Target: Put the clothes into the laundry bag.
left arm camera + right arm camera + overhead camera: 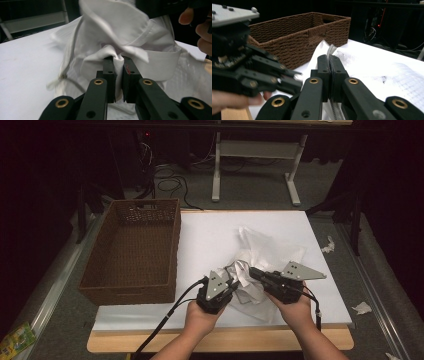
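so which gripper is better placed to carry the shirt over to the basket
Left, probably. The left gripper is shut on a fold of the shirt and sits on the basket side. The right gripper also grips it, but farther from the basket.

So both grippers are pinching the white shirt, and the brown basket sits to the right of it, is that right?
Not quite. Both grippers, left and right, do pinch the white shirt, but the brown basket sits to its left, as the high view shows.
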